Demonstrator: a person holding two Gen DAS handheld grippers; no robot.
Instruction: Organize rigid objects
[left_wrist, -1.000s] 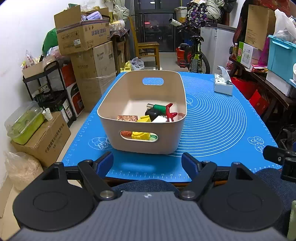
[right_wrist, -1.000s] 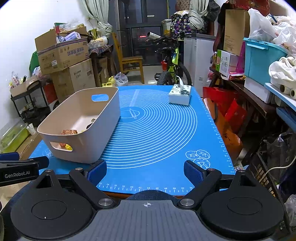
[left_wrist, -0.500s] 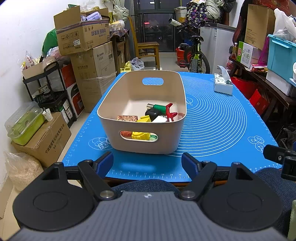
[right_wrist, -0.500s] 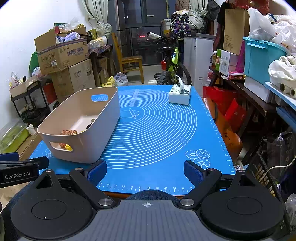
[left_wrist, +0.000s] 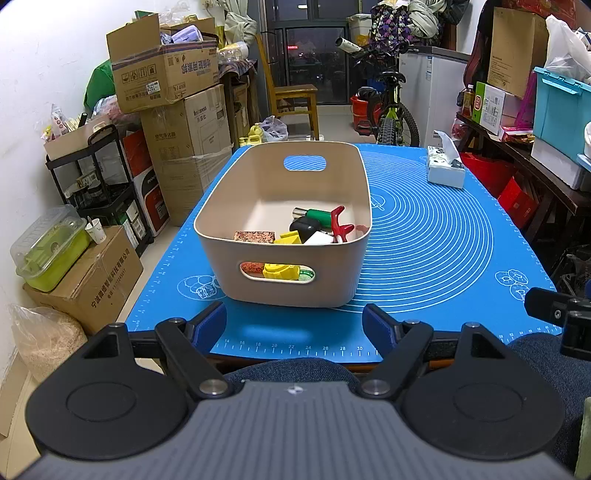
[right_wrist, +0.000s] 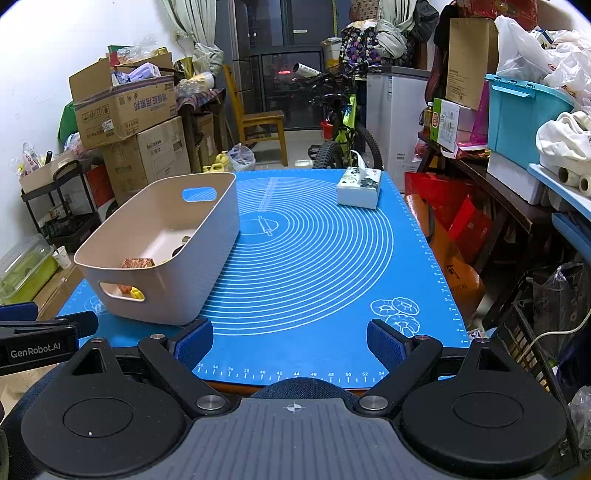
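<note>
A beige plastic basket (left_wrist: 255, 177) stands on the blue mat (left_wrist: 436, 236), left of centre. Inside it lie several small rigid objects: a speckled brown block (left_wrist: 254, 236), a yellow piece (left_wrist: 280, 271), a green-and-black tool (left_wrist: 314, 218) and a red clamp (left_wrist: 338, 225). My left gripper (left_wrist: 295, 326) is open and empty, just in front of the basket at the table's near edge. My right gripper (right_wrist: 290, 343) is open and empty, at the near edge to the right of the basket (right_wrist: 207, 240). The speckled block (right_wrist: 137, 263) shows there too.
A white tissue box (right_wrist: 359, 186) sits at the mat's far right. Stacked cardboard boxes (left_wrist: 166, 74) and a black shelf (left_wrist: 92, 177) stand left of the table. A bicycle (right_wrist: 343, 136) and a wooden chair (right_wrist: 258, 122) stand beyond it. Shelves with bins (right_wrist: 517, 122) line the right side.
</note>
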